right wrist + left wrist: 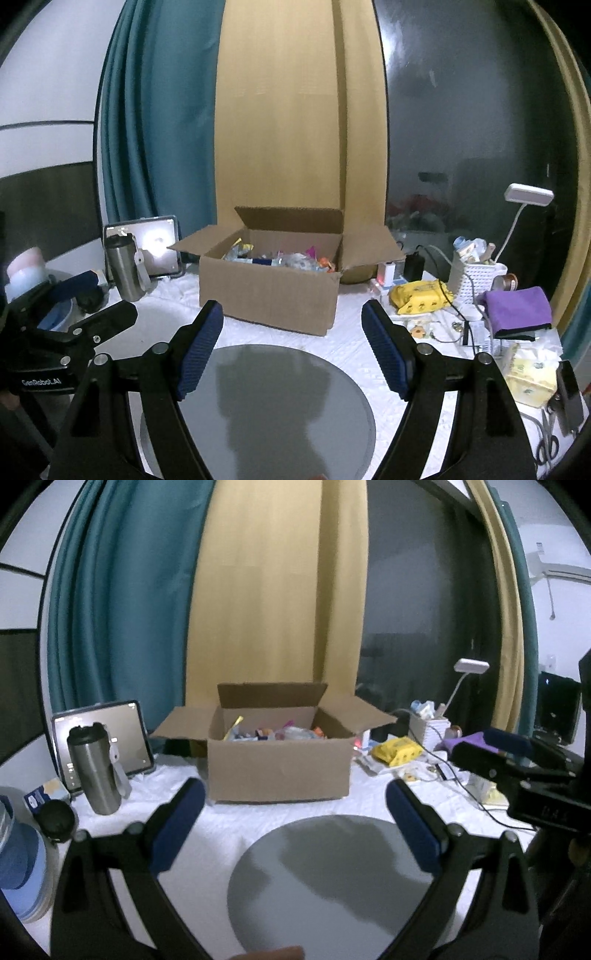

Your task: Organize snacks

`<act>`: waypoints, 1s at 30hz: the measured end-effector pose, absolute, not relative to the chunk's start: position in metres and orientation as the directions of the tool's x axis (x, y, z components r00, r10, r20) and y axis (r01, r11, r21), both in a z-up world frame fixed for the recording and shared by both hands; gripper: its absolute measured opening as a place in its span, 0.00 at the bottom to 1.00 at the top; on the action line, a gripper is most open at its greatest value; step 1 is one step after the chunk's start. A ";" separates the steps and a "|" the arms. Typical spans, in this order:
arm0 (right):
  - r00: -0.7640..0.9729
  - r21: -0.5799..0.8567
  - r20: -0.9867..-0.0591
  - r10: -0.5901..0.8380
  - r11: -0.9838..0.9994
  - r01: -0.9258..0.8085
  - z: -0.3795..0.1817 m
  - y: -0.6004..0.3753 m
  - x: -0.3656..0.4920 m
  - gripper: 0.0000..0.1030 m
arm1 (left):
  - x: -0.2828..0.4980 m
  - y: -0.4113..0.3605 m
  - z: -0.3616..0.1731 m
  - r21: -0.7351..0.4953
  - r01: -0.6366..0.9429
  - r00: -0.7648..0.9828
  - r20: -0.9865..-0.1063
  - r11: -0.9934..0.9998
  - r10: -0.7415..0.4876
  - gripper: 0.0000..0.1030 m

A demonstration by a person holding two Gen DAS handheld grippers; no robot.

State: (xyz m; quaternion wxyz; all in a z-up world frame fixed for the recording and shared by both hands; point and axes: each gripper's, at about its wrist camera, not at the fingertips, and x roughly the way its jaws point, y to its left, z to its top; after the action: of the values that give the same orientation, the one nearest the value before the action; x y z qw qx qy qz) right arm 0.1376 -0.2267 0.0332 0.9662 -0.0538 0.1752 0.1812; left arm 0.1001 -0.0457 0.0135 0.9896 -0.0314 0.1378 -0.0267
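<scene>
Snacks (280, 258): a jumble of coloured wrappers heaped inside the open cardboard box (269, 295), flaps spread; single packets cannot be told apart.
Grey round tray (288, 398): lies on the white-covered surface (351, 343), just in front of the box; nothing rests on it, only shadows.
Left gripper (295, 827): fingers spread wide, holding nothing, poised above the near side of the tray and aimed at the box.
Right gripper (293, 347): fingers likewise parted and empty, beside the left one, facing the same box.
Stage: the scene fits either snacks due to come out onto the tray or snacks already gathered into the box; the pictures do not settle which.
Handling note: wrappers are thin and slippery; a good grasp would pinch one packet by a flat edge, not the heap.
Clearance: the upright rear flap and splayed side flaps narrow the approach; entering from above seems safest.
Bystanders: steel tumbler (125, 269), tablet (155, 247), yellow wipes pack (421, 297) and cables stand close beside the box.
</scene>
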 end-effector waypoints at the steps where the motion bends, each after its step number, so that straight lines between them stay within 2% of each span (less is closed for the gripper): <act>1: 0.876 -0.041 -0.352 0.331 0.929 -0.367 0.034 -0.228 0.135 0.78 | 0.098 -0.046 0.014 -0.066 0.042 0.962 -0.268 0.997 -0.058 0.96; 12: 0.894 -0.039 -0.327 0.306 0.941 -0.336 0.037 -0.242 0.126 0.78 | 0.089 -0.048 0.018 -0.067 0.043 0.970 -0.235 0.997 -0.058 0.96; 30: 0.896 -0.037 -0.336 0.291 0.946 -0.322 0.030 -0.247 0.131 0.78 | 0.089 -0.037 0.010 -0.075 0.030 0.968 -0.246 0.997 -0.048 0.96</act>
State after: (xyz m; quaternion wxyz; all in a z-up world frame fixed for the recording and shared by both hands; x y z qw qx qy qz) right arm 0.1309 -0.2474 0.0296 0.9725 -0.0460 0.1653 0.1575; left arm 0.0889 -0.0372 0.0095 0.9913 -0.0356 0.1249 -0.0195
